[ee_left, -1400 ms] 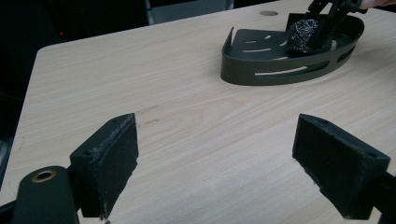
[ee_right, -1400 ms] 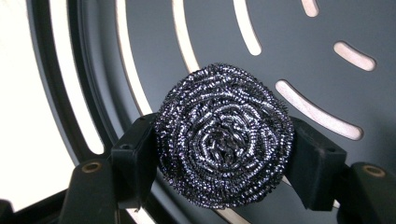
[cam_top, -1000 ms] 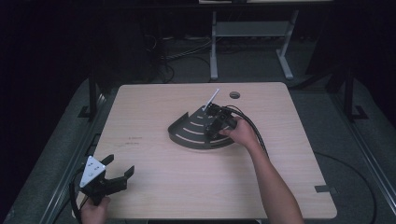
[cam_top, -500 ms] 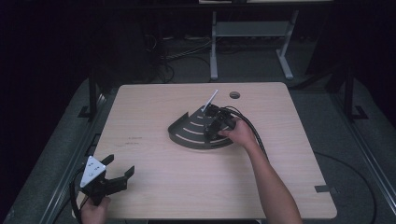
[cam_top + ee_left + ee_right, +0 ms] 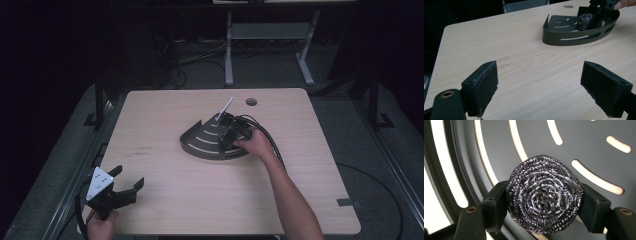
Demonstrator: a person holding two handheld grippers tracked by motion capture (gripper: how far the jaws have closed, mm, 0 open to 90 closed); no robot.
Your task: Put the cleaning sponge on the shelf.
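A round steel-wool scourer [image 5: 544, 195] sits between the two black jaws of my right gripper [image 5: 542, 203], just above the slotted floor of a dark fan-shaped tray [image 5: 599, 145]. The pads still touch its sides, though the jaws have just been opening. In the high view the right gripper [image 5: 231, 137] is over the tray [image 5: 200, 145] at the table's middle. The left gripper view has the scourer [image 5: 586, 21] inside the tray [image 5: 574, 40]. My left gripper [image 5: 127, 182] rests at the front left corner, its jaws [image 5: 539, 85] wide open with nothing between them.
A thin white stick [image 5: 225, 107] leans out from the tray's far corner. A round cable hole [image 5: 251, 101] is in the tabletop [image 5: 165, 115] near its far edge. Black cables [image 5: 272, 145] trail from the right gripper along the forearm. A white frame [image 5: 270, 35] stands behind the table.
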